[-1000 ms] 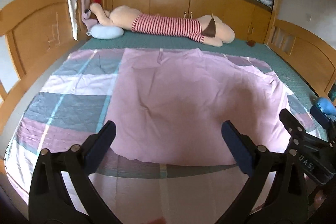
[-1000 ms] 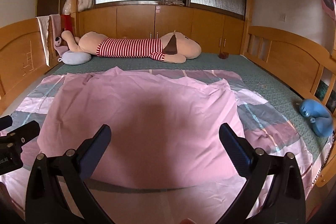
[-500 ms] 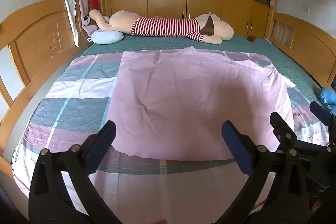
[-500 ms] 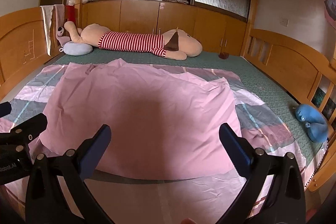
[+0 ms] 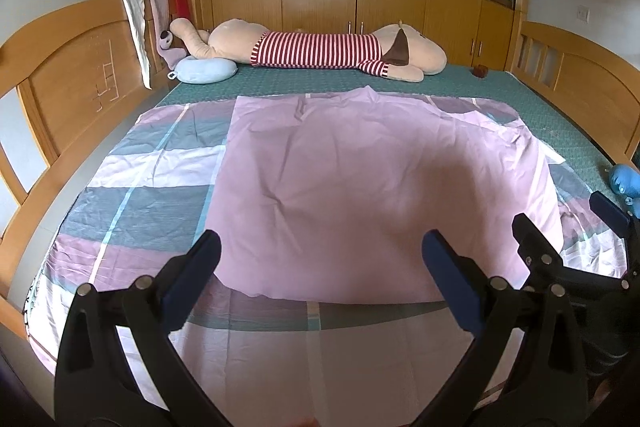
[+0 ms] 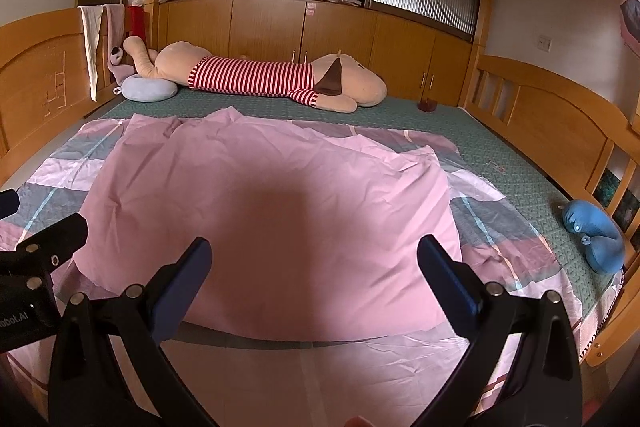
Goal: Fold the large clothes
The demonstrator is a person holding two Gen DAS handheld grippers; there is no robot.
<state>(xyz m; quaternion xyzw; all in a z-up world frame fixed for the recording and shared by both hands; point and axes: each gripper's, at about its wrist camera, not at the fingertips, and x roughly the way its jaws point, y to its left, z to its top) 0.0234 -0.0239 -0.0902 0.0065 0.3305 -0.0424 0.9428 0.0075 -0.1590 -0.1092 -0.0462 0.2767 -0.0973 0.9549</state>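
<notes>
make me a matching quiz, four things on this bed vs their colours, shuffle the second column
Things:
1. folded sheet
2. neck pillow
3. plush dog's shirt
4. small plush toy

Colours:
A. bright blue
B. plain pink
C. red and white stripes
D. pale blue

Pairs: 1-B, 2-D, 3-C, 4-A

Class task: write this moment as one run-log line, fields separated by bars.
left gripper: open, empty | right gripper: open, empty | pink sheet: flat on bed | phase: before grasp
</notes>
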